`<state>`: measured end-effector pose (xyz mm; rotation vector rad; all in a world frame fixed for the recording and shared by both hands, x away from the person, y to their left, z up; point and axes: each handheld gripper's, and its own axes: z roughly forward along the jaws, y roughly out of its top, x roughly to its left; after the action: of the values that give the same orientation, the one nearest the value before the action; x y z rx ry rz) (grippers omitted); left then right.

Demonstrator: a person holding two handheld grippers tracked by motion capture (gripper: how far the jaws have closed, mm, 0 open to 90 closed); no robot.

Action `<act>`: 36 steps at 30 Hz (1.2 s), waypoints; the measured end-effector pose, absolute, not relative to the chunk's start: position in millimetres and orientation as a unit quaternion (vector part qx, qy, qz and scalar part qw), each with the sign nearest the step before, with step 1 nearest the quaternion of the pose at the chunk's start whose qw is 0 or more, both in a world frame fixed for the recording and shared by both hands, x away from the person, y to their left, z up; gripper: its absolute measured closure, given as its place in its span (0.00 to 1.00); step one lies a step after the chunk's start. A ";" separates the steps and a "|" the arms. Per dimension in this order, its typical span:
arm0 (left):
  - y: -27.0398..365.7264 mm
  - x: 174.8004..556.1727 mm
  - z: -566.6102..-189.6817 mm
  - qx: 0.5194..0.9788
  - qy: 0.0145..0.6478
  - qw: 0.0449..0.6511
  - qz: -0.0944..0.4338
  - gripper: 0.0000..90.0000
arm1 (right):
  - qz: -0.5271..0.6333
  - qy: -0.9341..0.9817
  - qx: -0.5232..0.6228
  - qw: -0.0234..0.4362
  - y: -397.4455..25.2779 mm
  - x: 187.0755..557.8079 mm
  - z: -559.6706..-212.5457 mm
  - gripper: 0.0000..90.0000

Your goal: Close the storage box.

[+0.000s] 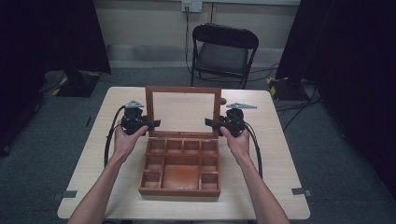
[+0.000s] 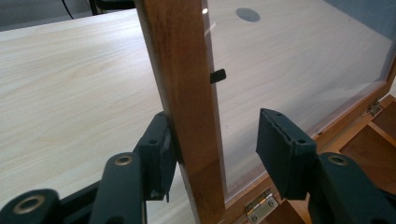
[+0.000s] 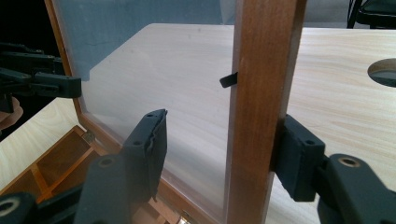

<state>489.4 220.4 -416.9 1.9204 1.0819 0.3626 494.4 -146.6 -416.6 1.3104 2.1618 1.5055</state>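
A pale table carries an open wooden box at its middle, compartments facing up. Its glazed lid stands upright at the far edge on small brass hinges. The left gripper straddles the lid's left frame post, jaws spread, one pad apparently touching the wood. The right gripper straddles the right post likewise, jaws apart, outer pad against the frame.

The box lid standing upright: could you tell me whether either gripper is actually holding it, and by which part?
Neither grips it yet. The left gripper and right gripper each straddle a side rail of the lid, one pad touching the wood, jaws open.
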 end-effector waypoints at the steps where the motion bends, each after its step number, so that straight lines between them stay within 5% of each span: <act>1: 220.7 488.4 -416.2 0.773 0.434 0.438 0.147 0.54 | 0.509 0.732 0.442 0.101 -146.5 493.8 -416.3 0.46; 27: 221.6 481.0 -402.5 0.764 0.419 0.464 0.161 0.48 | 0.506 0.742 0.428 0.100 -149.4 481.3 -410.2 0.49; 36: 223.4 471.4 -397.8 0.771 0.402 0.469 0.158 0.54 | 0.510 0.741 0.426 0.099 -150.3 475.1 -408.2 0.51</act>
<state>471.4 223.4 -397.8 1.8894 0.9847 0.3874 475.1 -150.3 -408.2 1.2595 2.1912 1.5098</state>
